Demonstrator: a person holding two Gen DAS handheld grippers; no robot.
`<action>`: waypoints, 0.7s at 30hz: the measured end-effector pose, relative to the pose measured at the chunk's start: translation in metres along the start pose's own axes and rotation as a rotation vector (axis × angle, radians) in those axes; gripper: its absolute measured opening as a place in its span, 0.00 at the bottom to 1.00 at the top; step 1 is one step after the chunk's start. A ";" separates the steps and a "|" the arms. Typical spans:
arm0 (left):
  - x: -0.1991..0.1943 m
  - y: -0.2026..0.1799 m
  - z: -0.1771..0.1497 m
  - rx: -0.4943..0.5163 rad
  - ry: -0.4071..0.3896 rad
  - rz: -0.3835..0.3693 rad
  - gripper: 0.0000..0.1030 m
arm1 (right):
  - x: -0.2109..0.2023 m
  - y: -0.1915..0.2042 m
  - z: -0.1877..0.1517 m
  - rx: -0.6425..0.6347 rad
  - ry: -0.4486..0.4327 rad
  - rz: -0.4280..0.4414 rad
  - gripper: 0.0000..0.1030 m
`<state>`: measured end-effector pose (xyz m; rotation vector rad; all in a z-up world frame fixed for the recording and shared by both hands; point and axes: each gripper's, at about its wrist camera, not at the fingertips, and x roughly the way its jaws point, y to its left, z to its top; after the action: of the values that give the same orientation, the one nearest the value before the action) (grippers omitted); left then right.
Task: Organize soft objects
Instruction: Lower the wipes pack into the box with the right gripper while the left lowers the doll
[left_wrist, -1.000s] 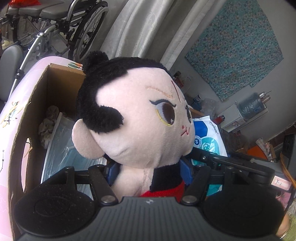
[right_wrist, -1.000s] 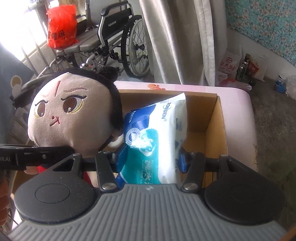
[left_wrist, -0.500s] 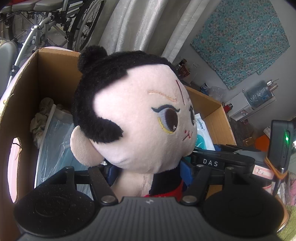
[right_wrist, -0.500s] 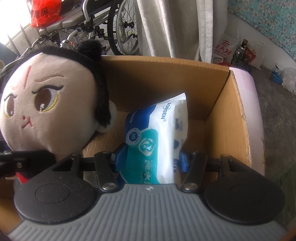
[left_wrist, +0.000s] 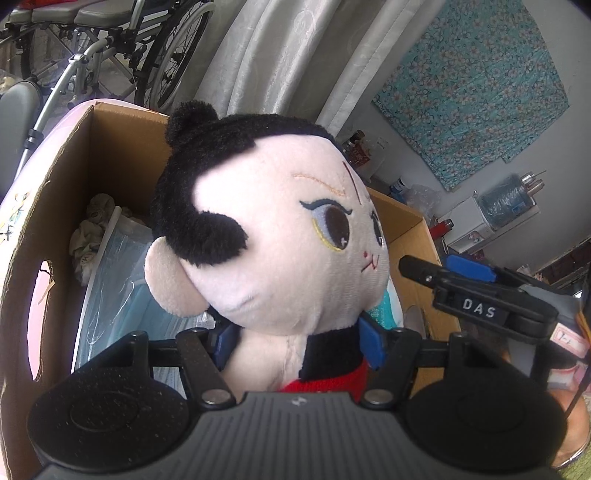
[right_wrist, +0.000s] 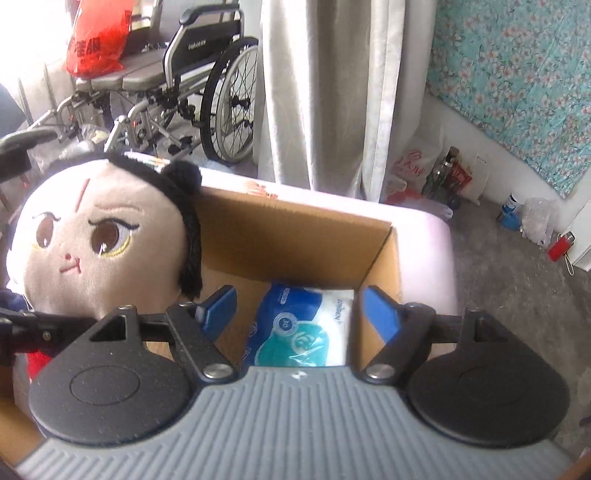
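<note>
Tissue pack (right_wrist: 306, 328) dropped into cardboard box (right_wrist: 295, 236); wheelchair (right_wrist: 192, 92) behind.

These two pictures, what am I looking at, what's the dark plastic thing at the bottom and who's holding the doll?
A person carries a two-finger tool in each hand, with a camera on each looking along its fingers. The dark shape at the bottom is the tool's body. The left tool grips a plush doll by the neck above a cardboard box. The right tool is opening, its fingers clear of a blue and white soft pack lying inside the box. A bag of blue masks lies in it too.
</note>
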<state>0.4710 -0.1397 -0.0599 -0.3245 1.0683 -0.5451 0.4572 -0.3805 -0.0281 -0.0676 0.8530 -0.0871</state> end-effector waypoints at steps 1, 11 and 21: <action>-0.003 -0.001 -0.001 0.003 -0.002 -0.006 0.65 | -0.009 -0.005 0.003 0.020 -0.017 0.011 0.72; -0.036 -0.002 -0.012 -0.005 -0.042 -0.072 0.65 | -0.016 -0.024 -0.001 0.089 0.125 0.097 0.72; -0.069 0.034 -0.017 -0.030 -0.113 -0.061 0.65 | 0.065 0.026 -0.013 0.002 0.342 -0.080 0.76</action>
<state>0.4396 -0.0729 -0.0339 -0.4110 0.9609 -0.5595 0.4916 -0.3617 -0.0878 -0.0866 1.1924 -0.1775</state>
